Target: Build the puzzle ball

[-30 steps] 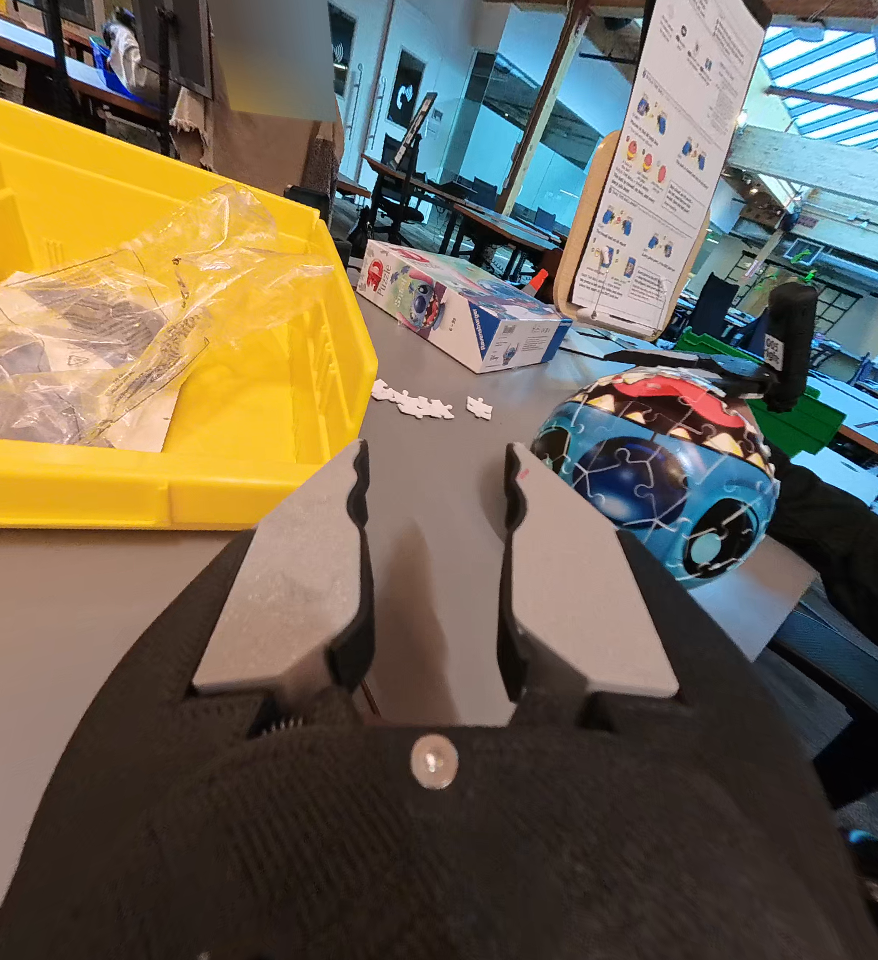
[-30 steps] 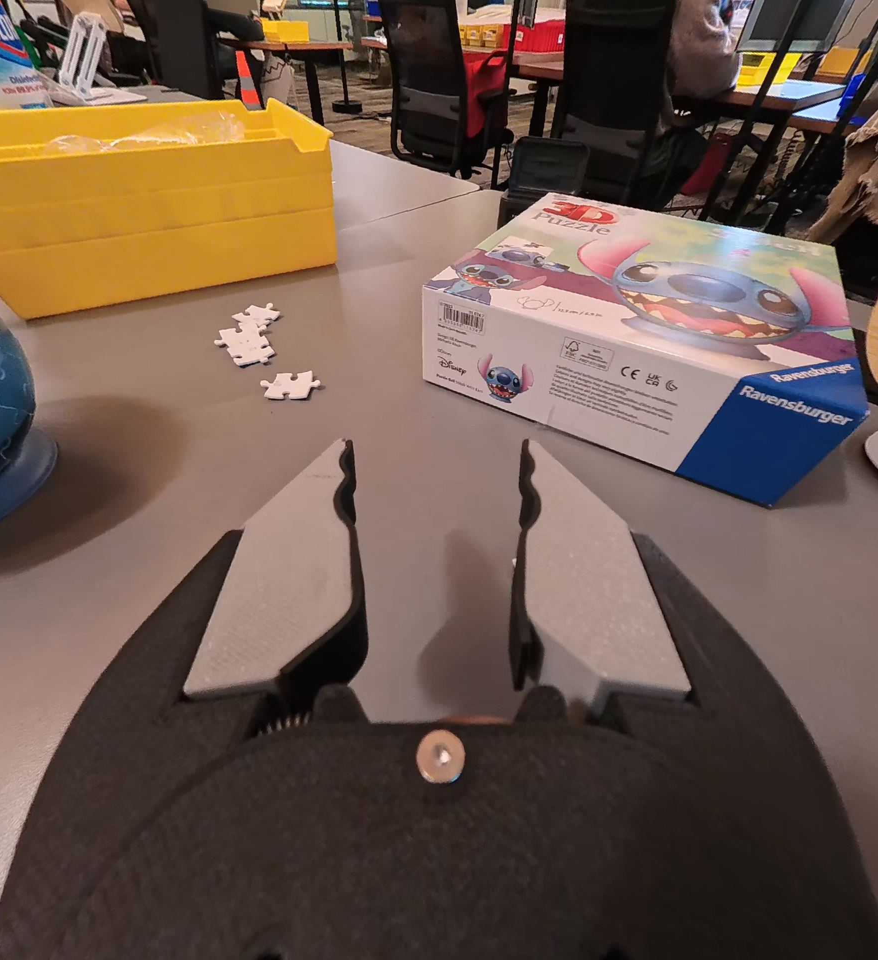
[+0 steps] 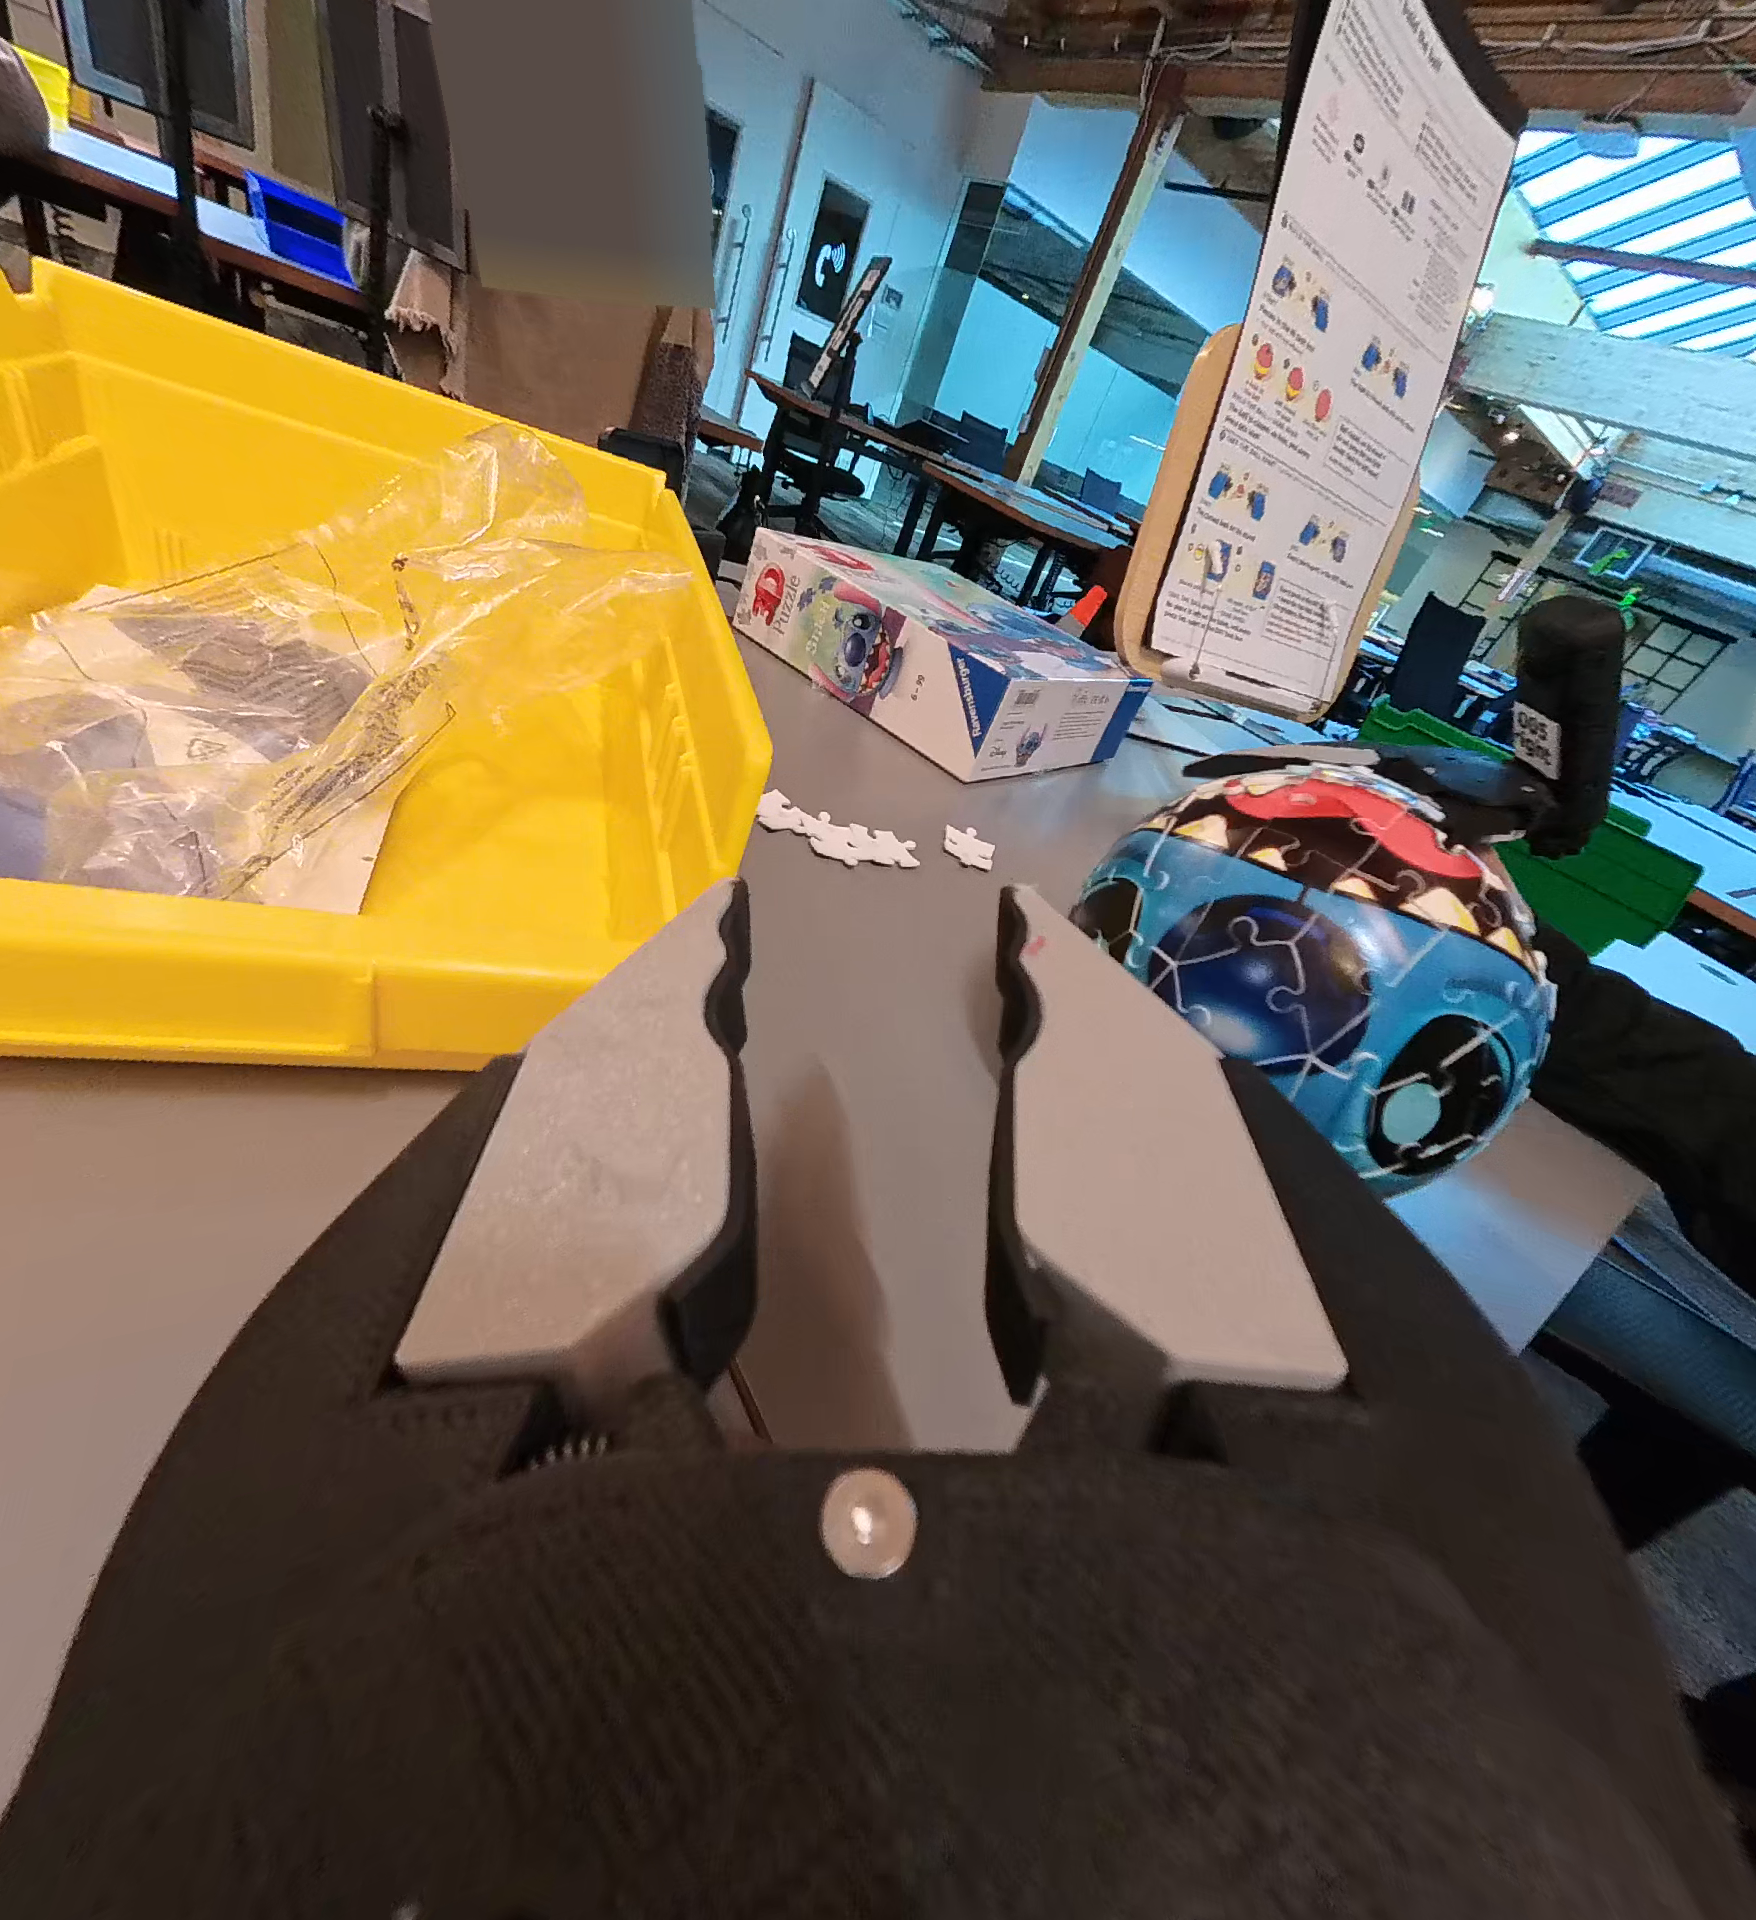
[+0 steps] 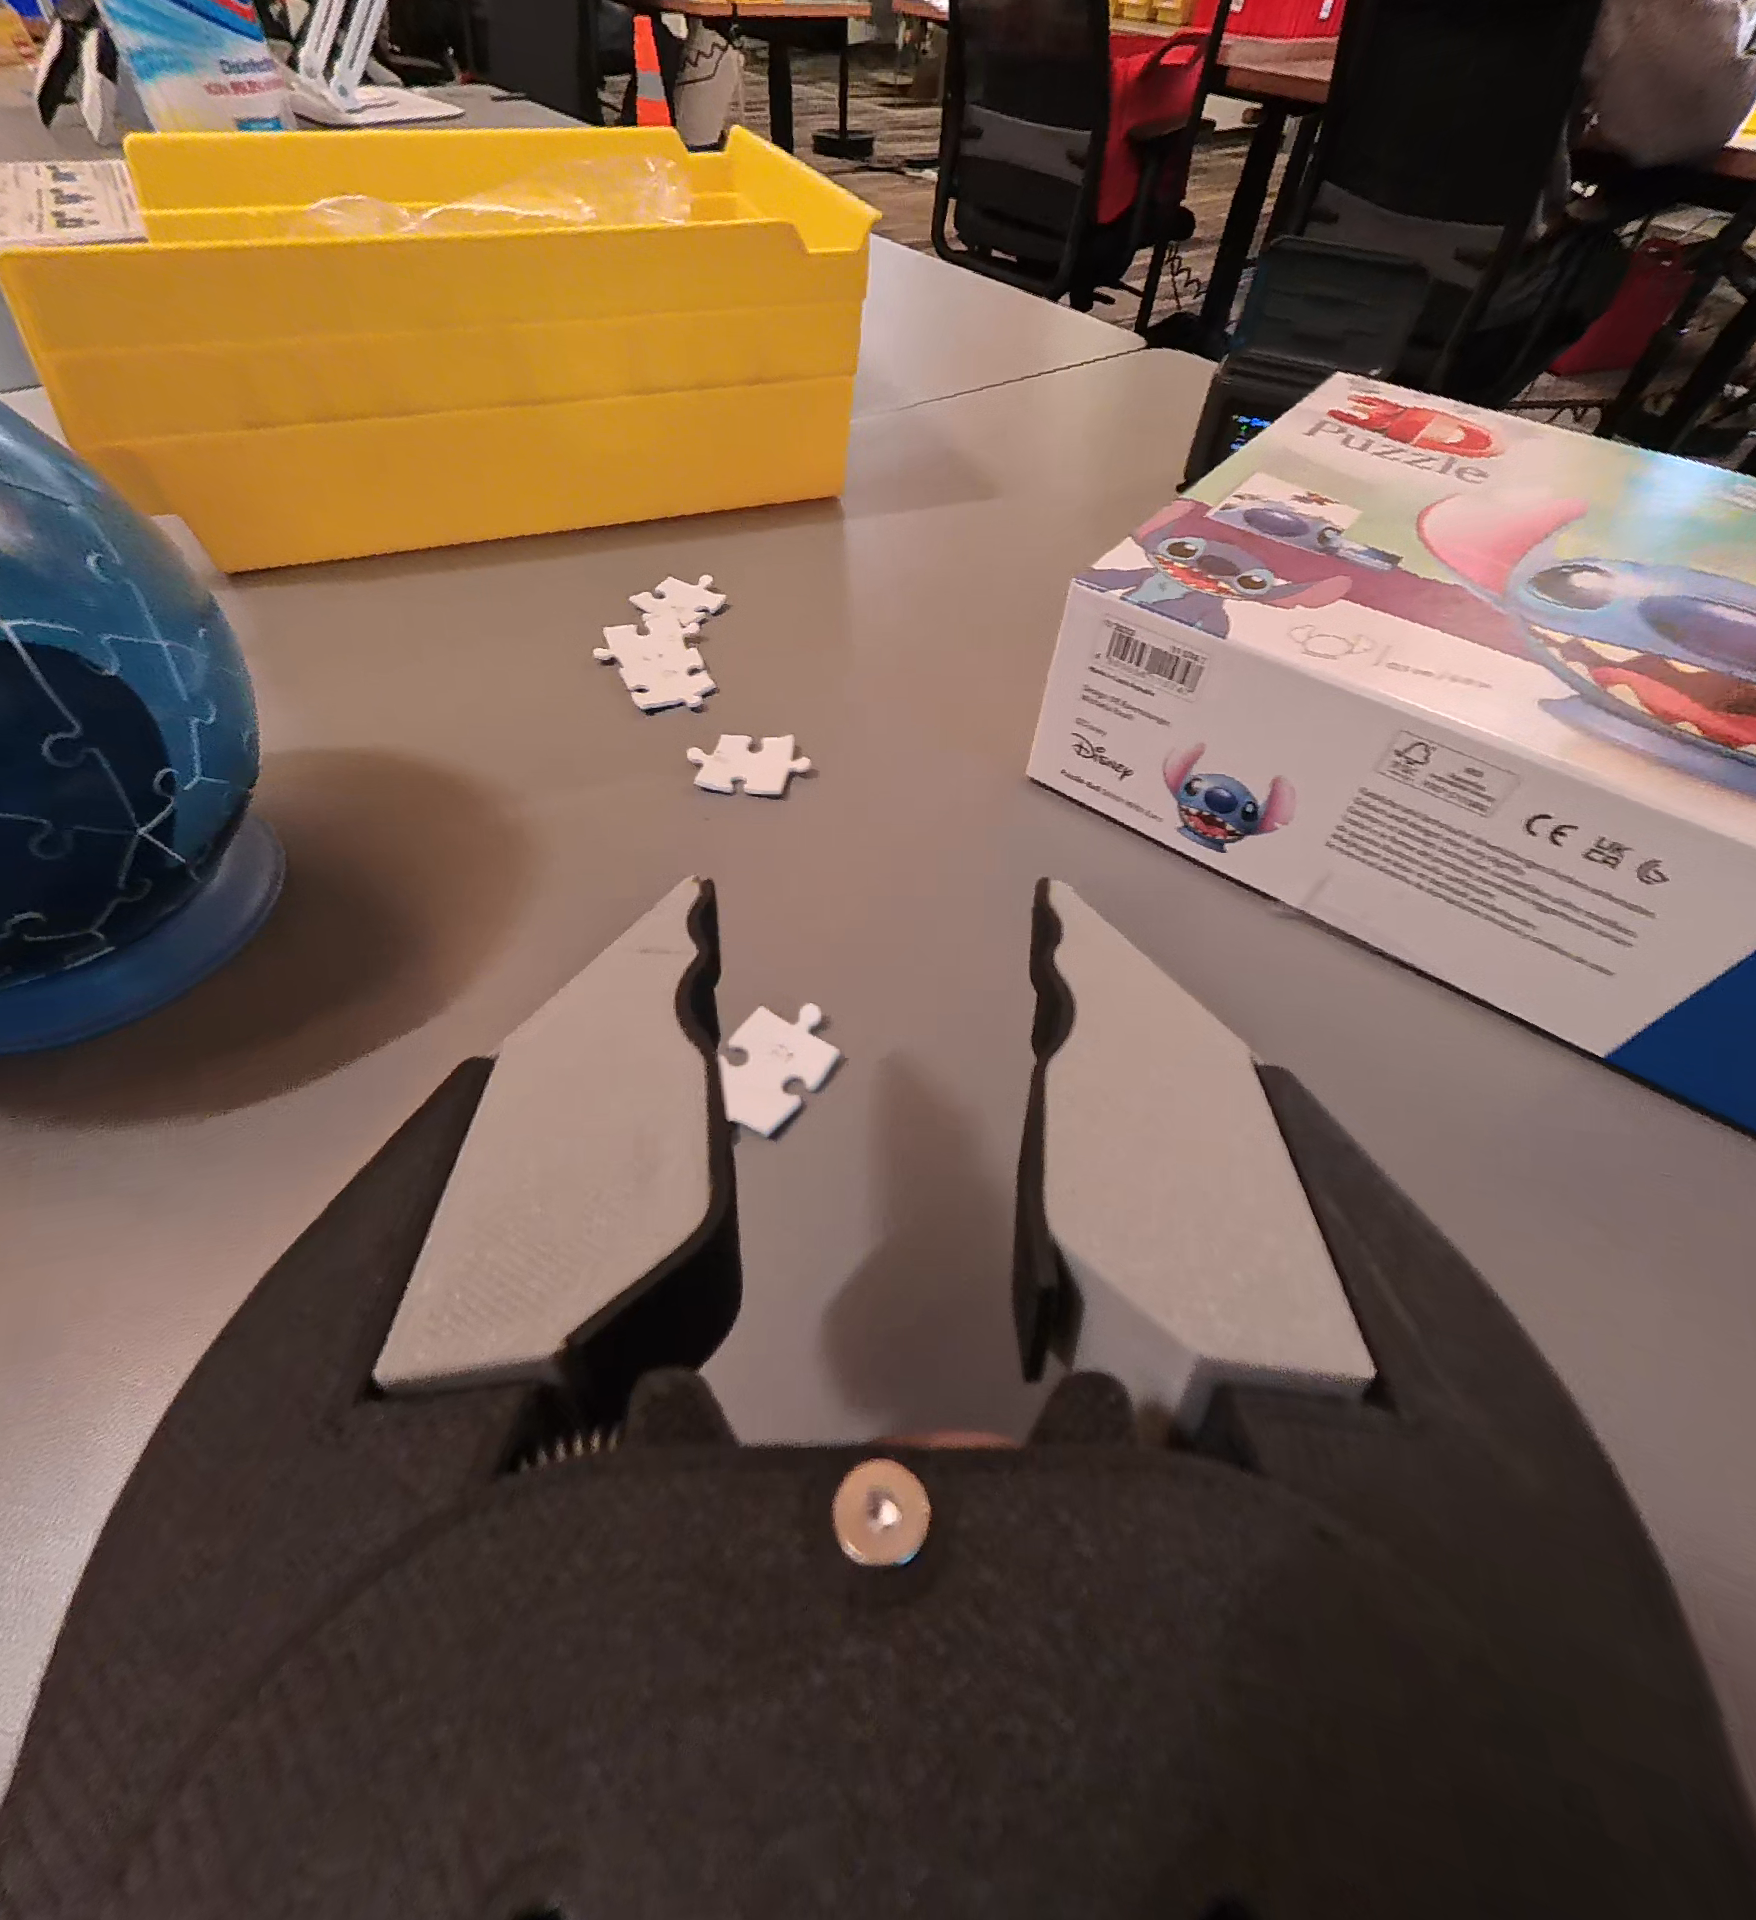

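White puzzle piece (image 4: 780,1070) flat between spread right gripper (image 4: 874,914), long axis diagonal, left gripper (image 3: 869,920) spread, empty.

We see a grey worktop (image 4: 957,644) carrying a yellow bin (image 4: 479,416) at the far side and a puzzle box (image 4: 1456,748) lying flat to the right. Between them lie loose white puzzle pieces (image 4: 661,655) face down, one piece (image 4: 780,1065) nearest us apart from the rest. At the left the puzzle ball (image 4: 53,727) sits on its blue base (image 4: 126,997) on the worktop.
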A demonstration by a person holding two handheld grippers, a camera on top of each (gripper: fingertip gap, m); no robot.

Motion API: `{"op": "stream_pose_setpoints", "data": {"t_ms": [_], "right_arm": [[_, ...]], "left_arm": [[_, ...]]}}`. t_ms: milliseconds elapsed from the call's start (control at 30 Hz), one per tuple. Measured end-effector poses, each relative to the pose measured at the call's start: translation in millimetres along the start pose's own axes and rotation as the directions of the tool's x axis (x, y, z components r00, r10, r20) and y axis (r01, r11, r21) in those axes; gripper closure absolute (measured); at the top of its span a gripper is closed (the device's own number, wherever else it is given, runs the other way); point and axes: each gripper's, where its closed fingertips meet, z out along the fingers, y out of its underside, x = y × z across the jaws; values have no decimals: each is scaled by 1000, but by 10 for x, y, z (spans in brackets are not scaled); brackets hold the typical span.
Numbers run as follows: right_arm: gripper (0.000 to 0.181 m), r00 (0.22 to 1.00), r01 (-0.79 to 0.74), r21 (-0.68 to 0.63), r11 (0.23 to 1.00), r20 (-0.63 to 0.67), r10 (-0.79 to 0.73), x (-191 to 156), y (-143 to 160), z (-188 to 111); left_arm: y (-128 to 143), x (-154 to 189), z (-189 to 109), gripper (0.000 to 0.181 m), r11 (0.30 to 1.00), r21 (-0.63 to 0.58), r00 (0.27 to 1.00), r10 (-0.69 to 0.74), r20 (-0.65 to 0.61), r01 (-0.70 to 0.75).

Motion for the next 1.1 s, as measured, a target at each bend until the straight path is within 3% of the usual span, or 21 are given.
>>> {"op": "stream_pose_setpoints", "data": {"t_ms": [400,1100], "right_arm": [[124,1000,-2,-1,1000,9,2,-2,-3,18],[124,981,177,-46,983,91,-172,-311,40,158]], "left_arm": [[15,7,13,135,1000,-12,999,-22,-23,22],[-20,39,28,135,1000,13,999,-13,-48,14]]}}
